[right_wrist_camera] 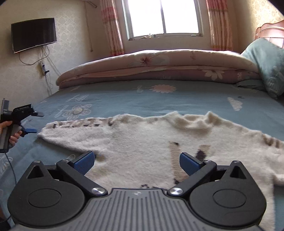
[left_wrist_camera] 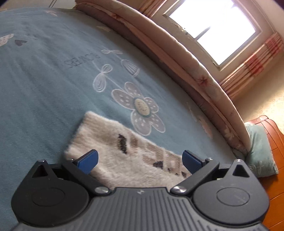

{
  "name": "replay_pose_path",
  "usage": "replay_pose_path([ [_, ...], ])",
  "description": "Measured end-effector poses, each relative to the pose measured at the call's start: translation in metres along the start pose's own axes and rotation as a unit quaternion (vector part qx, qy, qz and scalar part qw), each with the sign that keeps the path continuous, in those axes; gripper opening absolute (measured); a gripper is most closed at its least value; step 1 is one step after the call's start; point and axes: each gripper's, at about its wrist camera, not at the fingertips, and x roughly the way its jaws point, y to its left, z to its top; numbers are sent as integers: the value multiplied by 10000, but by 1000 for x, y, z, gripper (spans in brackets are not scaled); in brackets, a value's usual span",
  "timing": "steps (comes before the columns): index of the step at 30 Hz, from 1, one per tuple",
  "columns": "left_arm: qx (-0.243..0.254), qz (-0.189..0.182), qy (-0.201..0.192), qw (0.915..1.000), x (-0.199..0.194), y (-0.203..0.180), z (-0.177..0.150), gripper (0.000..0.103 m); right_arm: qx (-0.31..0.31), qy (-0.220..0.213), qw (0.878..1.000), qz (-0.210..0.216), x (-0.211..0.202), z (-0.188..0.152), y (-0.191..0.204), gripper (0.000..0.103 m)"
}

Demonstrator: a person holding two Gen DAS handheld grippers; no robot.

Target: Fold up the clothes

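Note:
A fluffy cream sweater (right_wrist_camera: 142,147) with brown and dark markings lies spread flat on the blue flowered bedsheet (right_wrist_camera: 159,103). Its left sleeve (left_wrist_camera: 124,156) stretches out toward the left. My left gripper (left_wrist_camera: 140,161) hovers open just over the cuff end of that sleeve, nothing between its blue pads. The right wrist view also catches the left gripper (right_wrist_camera: 33,122), held by a hand at the far left, just off the sleeve tip. My right gripper (right_wrist_camera: 136,163) stands open above the sweater's lower body, holding nothing.
A folded floral quilt (right_wrist_camera: 150,69) lies along the far side of the bed. A teal pillow (right_wrist_camera: 266,65) leans against the wooden headboard (right_wrist_camera: 269,30) at right. A wall TV (right_wrist_camera: 33,33) and a window (right_wrist_camera: 163,16) are behind.

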Motion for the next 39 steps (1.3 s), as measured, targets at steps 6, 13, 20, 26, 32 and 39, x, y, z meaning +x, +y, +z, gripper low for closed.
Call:
replay_pose_path([
  [6, 146, -207, 157, 9996, 48, -18, 6, 100, 177, 750, 9932, 871, 58, -9, 26, 103],
  [13, -35, 36, -32, 10000, 74, 7, 13, 100, -327, 882, 9928, 737, 70, -25, 38, 103],
  [20, 180, 328, 111, 9992, 68, -24, 16, 100, -244, 1343, 9888, 607, 81, -43, 9, 103],
  [26, 990, -1167, 1108, 9820, 113, -136, -27, 100, -560, 1199, 9896, 556, 80, -58, 12, 103],
  [32, 1659, -1818, 1818, 9520, 163, -217, -88, 100, -1037, 886, 9891, 546, 74, -73, 16, 103],
  [39, 1436, -1282, 1766, 9653, 205, -211, -96, 100, -802, 740, 9907, 811, 74, -73, 5, 103],
])
